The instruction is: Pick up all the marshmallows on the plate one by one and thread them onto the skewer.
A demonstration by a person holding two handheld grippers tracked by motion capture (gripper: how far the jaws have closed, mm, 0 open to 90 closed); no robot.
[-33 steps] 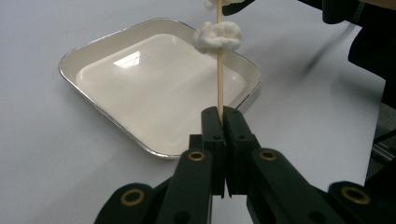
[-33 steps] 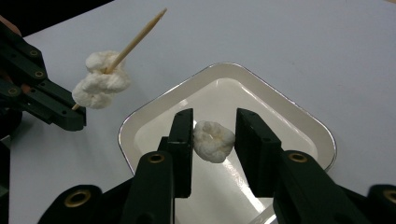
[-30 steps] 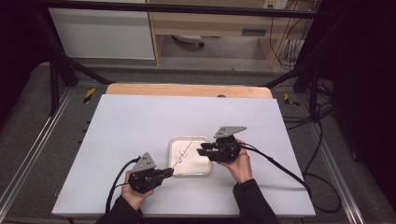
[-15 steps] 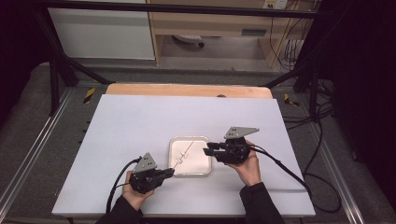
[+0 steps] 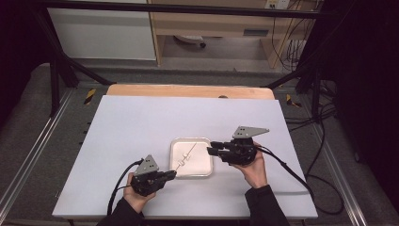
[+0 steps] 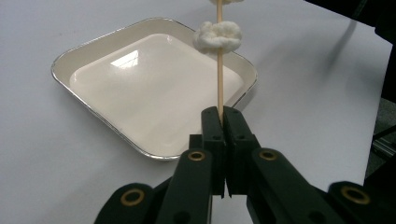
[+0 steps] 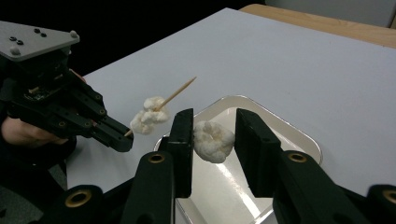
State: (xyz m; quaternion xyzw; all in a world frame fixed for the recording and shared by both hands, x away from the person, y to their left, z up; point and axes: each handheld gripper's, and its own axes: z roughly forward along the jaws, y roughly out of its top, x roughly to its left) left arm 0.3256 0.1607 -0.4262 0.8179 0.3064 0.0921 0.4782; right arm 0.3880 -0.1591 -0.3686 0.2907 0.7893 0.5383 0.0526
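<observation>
1. My left gripper (image 6: 223, 122) has its jaws clamped on the lower end of a skewer (image 6: 219, 60), and the stick points out over the tray (image 6: 81, 56) on the white worktop (image 5: 136, 122).
2. One white piece (image 6: 218, 36) is already threaded on the skewer. In the left gripper view a second bit of white touches the stick at the top edge, but I cannot tell how much of it is there.
3. In the right gripper view I see a white clump (image 7: 149, 119) sitting on the skewer near the left jaws, with the pointed tip free beyond it.
4. My right gripper (image 7: 214, 140) has its jaws apart, and a loose lump (image 7: 213, 140) lies between them. I cannot tell if it rests on the tray floor or touches a jaw.
5. I judge the work as partly done: at least one piece is on the stick. What is left is to close on the loose lump, lift it, and push it over the free tip.
</observation>
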